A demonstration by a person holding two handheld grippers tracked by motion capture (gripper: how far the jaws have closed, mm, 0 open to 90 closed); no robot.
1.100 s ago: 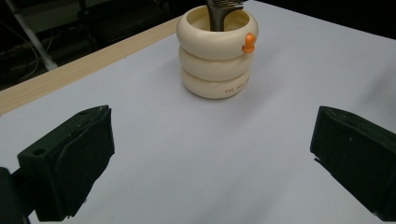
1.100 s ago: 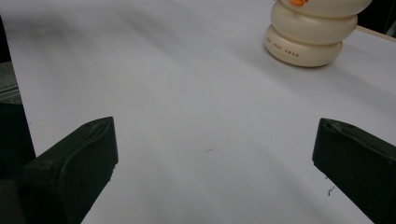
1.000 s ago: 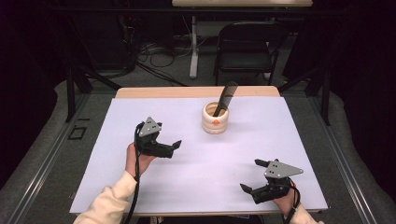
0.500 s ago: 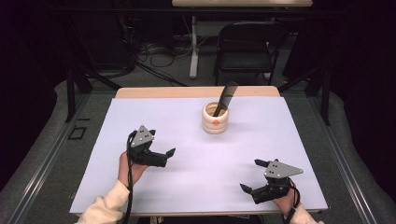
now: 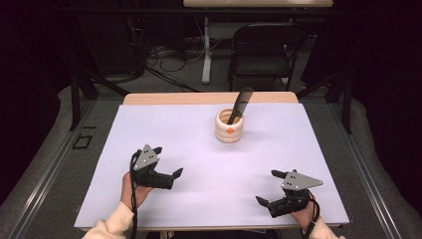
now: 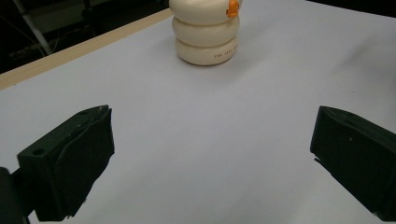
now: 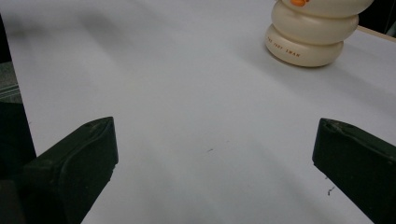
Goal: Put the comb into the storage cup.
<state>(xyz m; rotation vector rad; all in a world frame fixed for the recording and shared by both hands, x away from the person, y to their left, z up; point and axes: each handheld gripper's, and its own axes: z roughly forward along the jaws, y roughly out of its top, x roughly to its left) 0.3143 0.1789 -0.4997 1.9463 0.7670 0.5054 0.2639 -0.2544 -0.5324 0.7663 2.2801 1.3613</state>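
Beyond the table's (image 5: pixel 318 149) far edge: a black chair (image 5: pixel 263 50) & loose cables (image 5: pixel 169 55) on the floor. Nothing lies btwn the grippers and the cream ringed holder (image 5: pixel 230 126), which sits near the far edge, about mid-width, w/ a dark comb-like thing (image 5: pixel 240 102) leaning out of it. Left gripper (image 5: pixel 167 161) sits toward the near-left corner, tilted, jaws spread wide, empty, hand (image 5: pixel 134 188) under it. Right gripper (image 5: pixel 268 187) near the near-right corner, jaws wide, empty. The holder is well apart from both, ahead of each in the gripper views.
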